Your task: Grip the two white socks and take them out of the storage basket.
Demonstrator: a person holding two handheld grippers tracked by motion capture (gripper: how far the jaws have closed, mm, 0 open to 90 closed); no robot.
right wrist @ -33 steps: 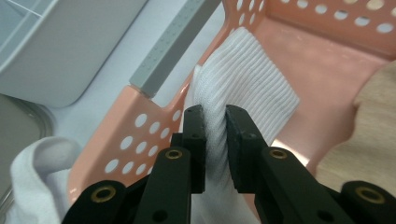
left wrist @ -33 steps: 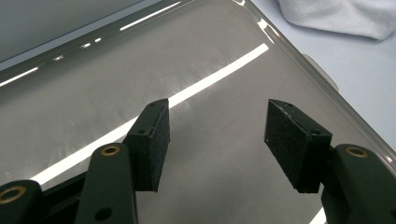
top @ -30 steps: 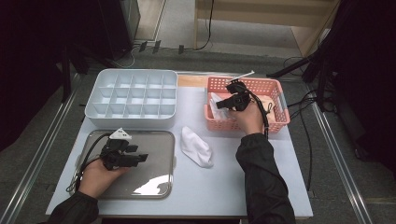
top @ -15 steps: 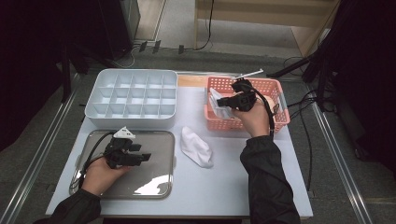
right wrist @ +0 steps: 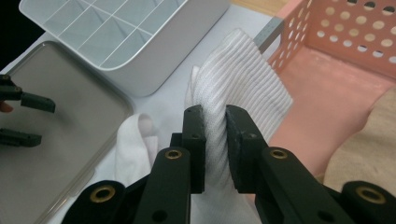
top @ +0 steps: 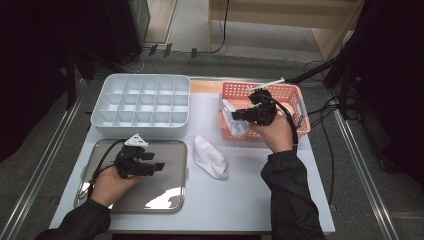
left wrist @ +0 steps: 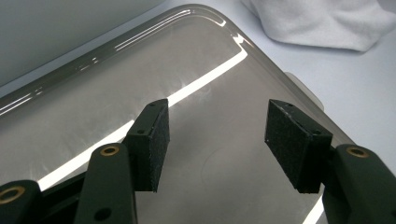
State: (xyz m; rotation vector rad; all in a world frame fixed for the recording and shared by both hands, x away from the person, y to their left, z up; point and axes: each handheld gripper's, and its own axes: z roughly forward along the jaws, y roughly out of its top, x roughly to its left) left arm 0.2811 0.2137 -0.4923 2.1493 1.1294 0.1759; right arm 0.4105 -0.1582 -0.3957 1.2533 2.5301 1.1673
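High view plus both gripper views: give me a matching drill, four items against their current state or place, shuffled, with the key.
Items:
1. left gripper
2. right gripper
3. loose white sock
4. divided white tray

States:
A. lying on the table between the metal tray and the pink basket
B. jaws shut on a ribbed white sock
C. empty compartments, at the far left of the table
D. jaws open over the metal tray

Pairs: 1-D, 2-B, 3-A, 4-C
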